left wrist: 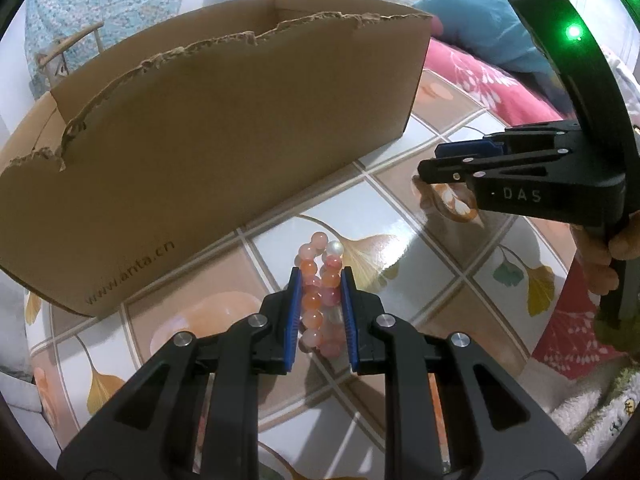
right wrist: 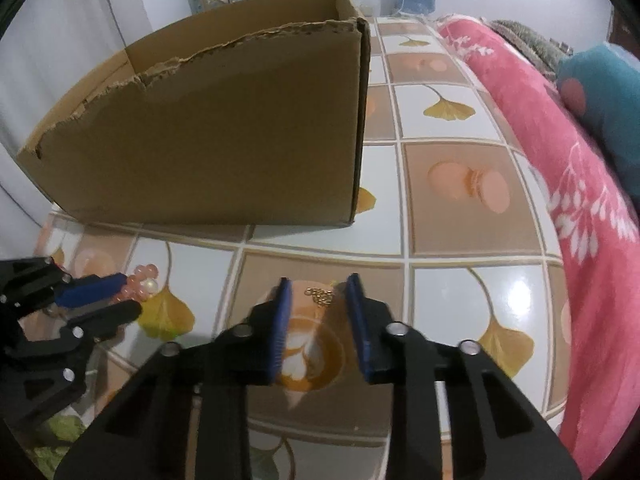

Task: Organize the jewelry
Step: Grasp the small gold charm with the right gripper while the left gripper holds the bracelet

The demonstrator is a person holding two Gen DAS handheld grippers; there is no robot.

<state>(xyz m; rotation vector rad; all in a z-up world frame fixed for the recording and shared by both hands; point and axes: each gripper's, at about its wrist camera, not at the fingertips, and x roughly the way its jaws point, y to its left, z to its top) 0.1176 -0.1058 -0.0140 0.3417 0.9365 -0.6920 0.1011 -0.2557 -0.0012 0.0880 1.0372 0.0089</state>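
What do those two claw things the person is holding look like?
Both are alike. The left gripper is black plastic with cut-out triangular arms, silver round pins at the joints and ribbed blue pads inside its fingers. The right gripper shows the same build, with "DAS" printed in white on its body, a curved black housing above and a glowing green light.

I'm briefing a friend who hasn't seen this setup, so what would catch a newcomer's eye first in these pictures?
Probably the big torn-edged cardboard box standing on the tiled, leaf-patterned tabletop. Next, the pink and orange bead bracelet clamped between the blue pads of the left gripper, just in front of the box. To its right, the right gripper hovers over a small gold chain lying on the table, with nothing pinched yet.
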